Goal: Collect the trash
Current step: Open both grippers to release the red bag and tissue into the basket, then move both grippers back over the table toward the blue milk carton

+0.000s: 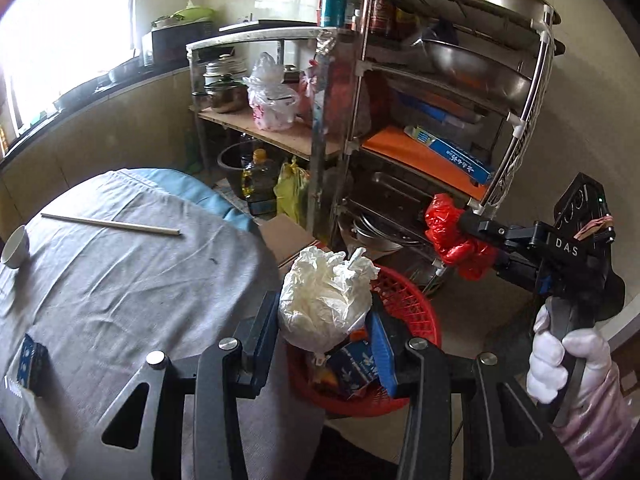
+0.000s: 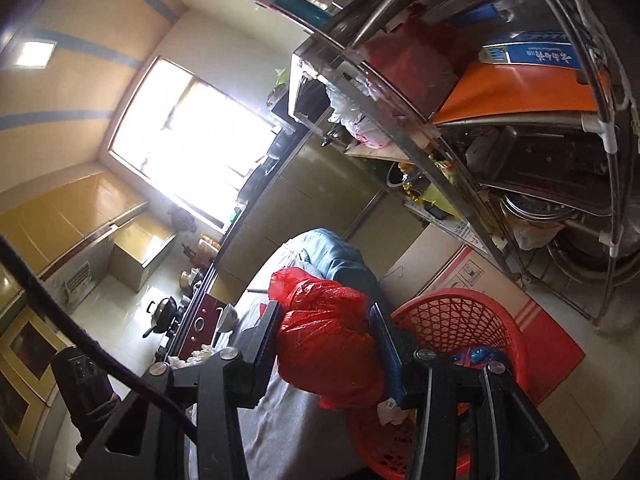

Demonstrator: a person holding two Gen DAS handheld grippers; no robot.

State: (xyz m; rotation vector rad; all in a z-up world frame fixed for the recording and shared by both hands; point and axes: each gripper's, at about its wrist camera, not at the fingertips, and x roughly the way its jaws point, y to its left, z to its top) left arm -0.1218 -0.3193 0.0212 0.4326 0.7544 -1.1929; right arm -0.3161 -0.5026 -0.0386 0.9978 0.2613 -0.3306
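My left gripper (image 1: 324,320) is shut on a crumpled white plastic bag (image 1: 324,304), held above a red mesh basket (image 1: 412,312) beside the table. The basket holds a blue carton (image 1: 356,368) and other scraps. My right gripper (image 2: 328,336) is shut on a crumpled red plastic bag (image 2: 328,340), with the red mesh basket (image 2: 460,320) just to its right. In the left wrist view the right gripper (image 1: 460,240) hangs with the red bag (image 1: 452,236) above and right of the basket, gripped by a white-gloved hand (image 1: 568,360).
A grey cloth covers the table (image 1: 120,280), bearing a chopstick (image 1: 112,224), a small white cup (image 1: 16,248) and a dark blue box (image 1: 32,360). A metal shelf rack (image 1: 420,120) with pans stands behind the basket. A cardboard sheet (image 2: 480,276) lies on the floor.
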